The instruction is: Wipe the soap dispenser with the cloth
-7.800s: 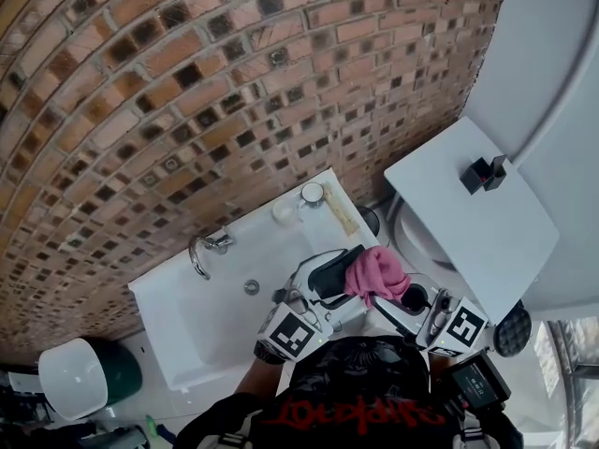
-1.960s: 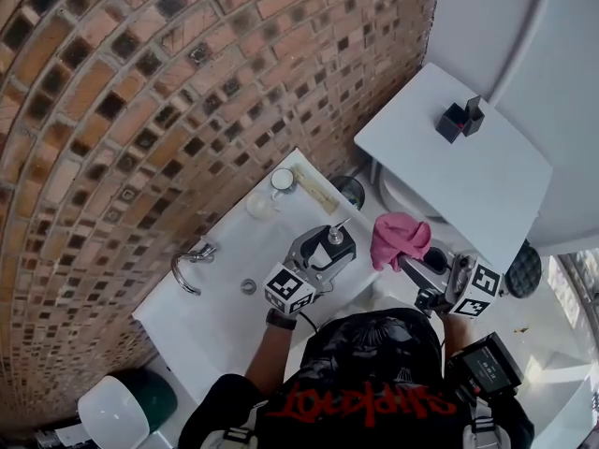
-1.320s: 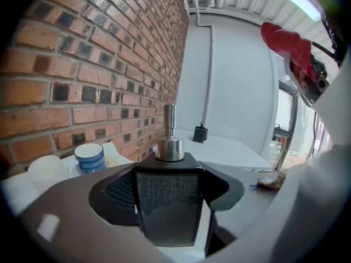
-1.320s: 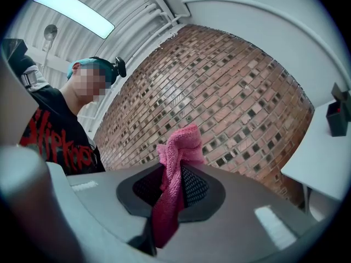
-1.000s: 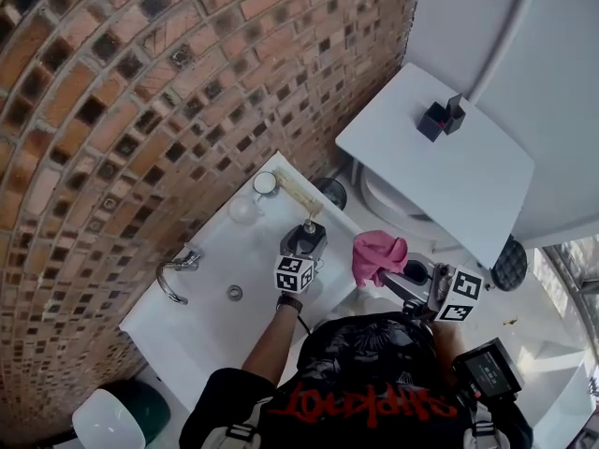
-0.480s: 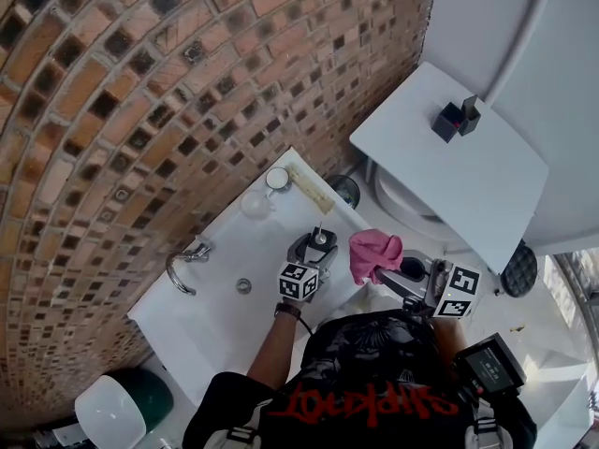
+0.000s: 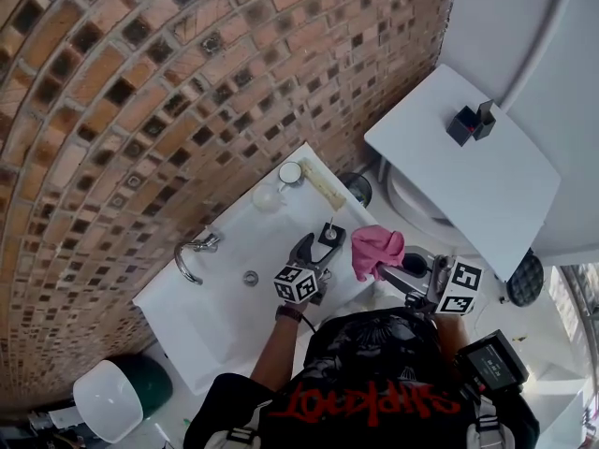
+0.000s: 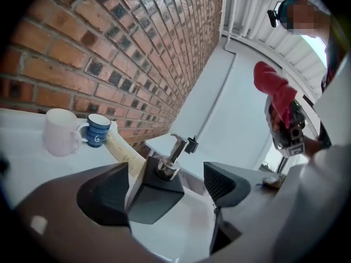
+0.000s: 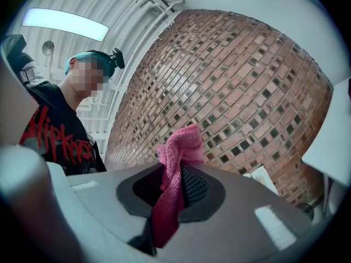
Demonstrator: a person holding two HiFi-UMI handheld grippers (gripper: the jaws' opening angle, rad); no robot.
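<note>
Standing at a white sink [image 7: 211, 311] set against a brick wall [image 7: 140, 92], a person holds a gripper in each hand. The left gripper [image 7: 316, 253] reaches over the sink's rim, where the soap dispenser [image 8: 156, 193] stands upright: a dark, blocky bottle with a metal pump on top. The dispenser is between the left fingers [image 8: 104, 193], which are spreading apart. In the left gripper view there is a clear gap between the bottle and the finger on the right, and the bottle sits close against the other one; I cannot tell whether they touch.

The right gripper [image 7: 398, 274] is held up beside the sink, just to the right of the dispenser and apart from it. Its fingers [image 9: 198, 188] are pressed together on the pink cloth [image 9: 174, 174], which bunches above them and trails down below.

Further along the rim, near the wall, a white mug [image 8: 59, 131] and a small blue cup [image 8: 97, 131] stand side by side, with a pale oblong pack [image 8: 123, 155] lying next to them. The tap [image 7: 192, 251] curves over the basin.
</note>
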